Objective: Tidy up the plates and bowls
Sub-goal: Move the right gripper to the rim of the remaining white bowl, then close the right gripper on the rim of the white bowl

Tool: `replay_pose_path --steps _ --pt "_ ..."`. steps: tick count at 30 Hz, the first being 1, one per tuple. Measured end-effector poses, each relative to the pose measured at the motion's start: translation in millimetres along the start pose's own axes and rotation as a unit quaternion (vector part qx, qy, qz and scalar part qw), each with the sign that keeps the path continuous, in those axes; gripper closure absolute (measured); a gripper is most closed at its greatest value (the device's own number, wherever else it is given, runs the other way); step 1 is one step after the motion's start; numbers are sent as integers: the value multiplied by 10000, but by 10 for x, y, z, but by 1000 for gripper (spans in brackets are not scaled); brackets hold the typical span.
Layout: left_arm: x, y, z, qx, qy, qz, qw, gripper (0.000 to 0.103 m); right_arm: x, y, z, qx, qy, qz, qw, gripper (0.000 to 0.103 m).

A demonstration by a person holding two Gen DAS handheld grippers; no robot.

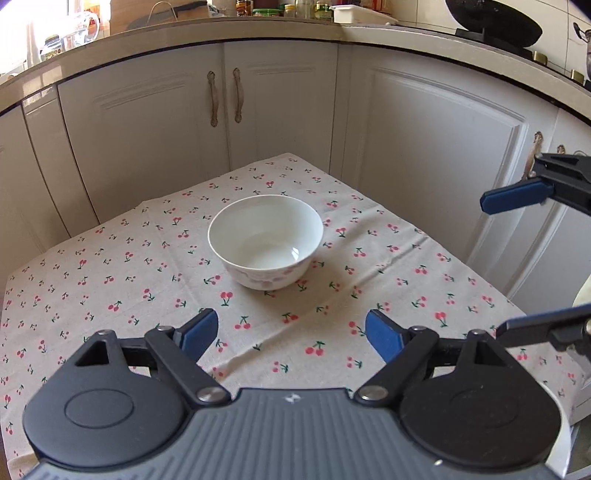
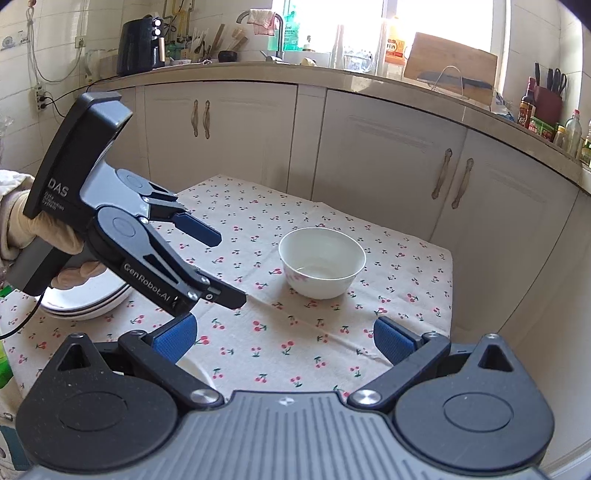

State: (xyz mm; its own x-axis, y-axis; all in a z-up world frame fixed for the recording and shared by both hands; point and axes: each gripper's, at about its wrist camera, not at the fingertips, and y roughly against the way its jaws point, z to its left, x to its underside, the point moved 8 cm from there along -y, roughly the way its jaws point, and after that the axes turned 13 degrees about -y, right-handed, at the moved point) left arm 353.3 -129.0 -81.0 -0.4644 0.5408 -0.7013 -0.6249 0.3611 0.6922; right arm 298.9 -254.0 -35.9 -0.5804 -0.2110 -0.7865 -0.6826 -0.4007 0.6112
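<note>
A white bowl (image 1: pixel 265 242) with a faint pink pattern stands upright on the cherry-print tablecloth (image 1: pixel 122 280); it also shows in the right wrist view (image 2: pixel 321 261). My left gripper (image 1: pixel 291 338) is open and empty, just short of the bowl. It also shows in the right wrist view (image 2: pixel 225 267), held above the cloth left of the bowl. My right gripper (image 2: pixel 284 338) is open and empty, nearer than the bowl. In the left wrist view it (image 1: pixel 495 266) reaches in at the right edge. A stack of white plates (image 2: pixel 88 299) lies at the left under the left hand.
White kitchen cabinets (image 1: pixel 280 107) stand close behind the table. The counter above holds jars, bottles, a wok (image 1: pixel 495 18) and a cutting board (image 2: pixel 448 70). A white rim (image 2: pixel 195 369) shows under my right gripper's left finger.
</note>
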Motion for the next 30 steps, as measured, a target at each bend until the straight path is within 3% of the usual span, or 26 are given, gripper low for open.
replay_pose_path --steps 13,20,30 --pt "-166 -599 201 -136 34 47 9999 16 -365 -938 -452 -317 5 411 9987 4" --pt "-191 -754 215 121 24 5 9999 20 -513 -1341 -595 -570 -268 590 9963 7" --pt "-196 -835 253 50 3 -57 10000 23 -652 -1676 -655 -738 -548 749 9930 15"
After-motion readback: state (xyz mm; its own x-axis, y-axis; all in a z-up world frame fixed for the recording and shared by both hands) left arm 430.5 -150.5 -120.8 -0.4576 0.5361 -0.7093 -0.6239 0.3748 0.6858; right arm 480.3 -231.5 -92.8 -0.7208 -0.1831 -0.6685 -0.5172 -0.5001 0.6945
